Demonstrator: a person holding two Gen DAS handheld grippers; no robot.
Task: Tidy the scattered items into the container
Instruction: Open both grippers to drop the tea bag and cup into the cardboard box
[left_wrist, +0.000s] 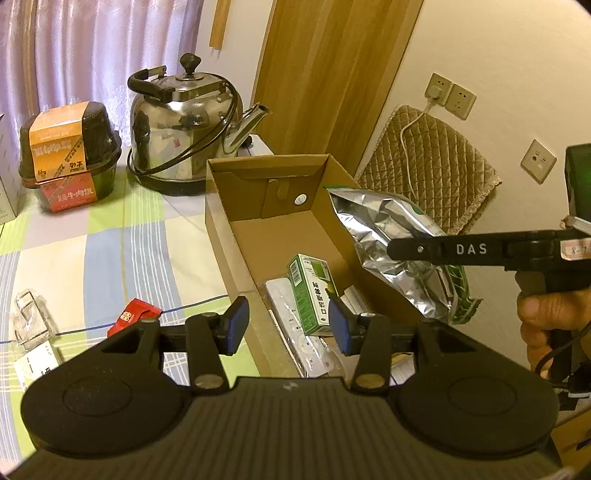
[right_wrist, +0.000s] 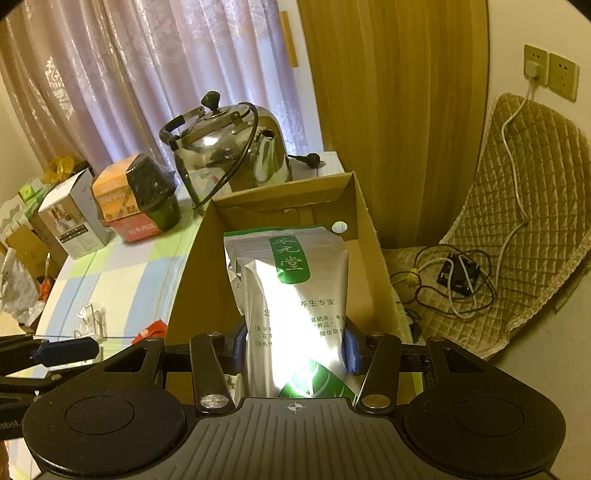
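Observation:
An open cardboard box (left_wrist: 221, 221) (right_wrist: 364, 221) stands at the table's right edge. Inside lie a small green medicine box (left_wrist: 309, 291) and a white flat pack (left_wrist: 291, 321). My right gripper (right_wrist: 293, 349) is shut on a silver foil pouch (right_wrist: 295, 306) with green print, held over the box. In the left wrist view that pouch (left_wrist: 384, 236) hangs above the box's right wall, with the right gripper (left_wrist: 397, 249) coming in from the right. My left gripper (left_wrist: 288, 325) is open above the box's near end, holding nothing. A red packet (left_wrist: 131, 319) and a clear plastic piece (left_wrist: 27, 317) lie on the tablecloth.
A steel kettle (left_wrist: 184, 125) with its cord and a black-and-orange meal tub (left_wrist: 70, 155) stand at the table's back. A white carton (right_wrist: 72, 218) sits beside the tub. A quilted chair cushion (right_wrist: 517, 229) with tangled cables is to the right, under wall sockets (left_wrist: 448, 94).

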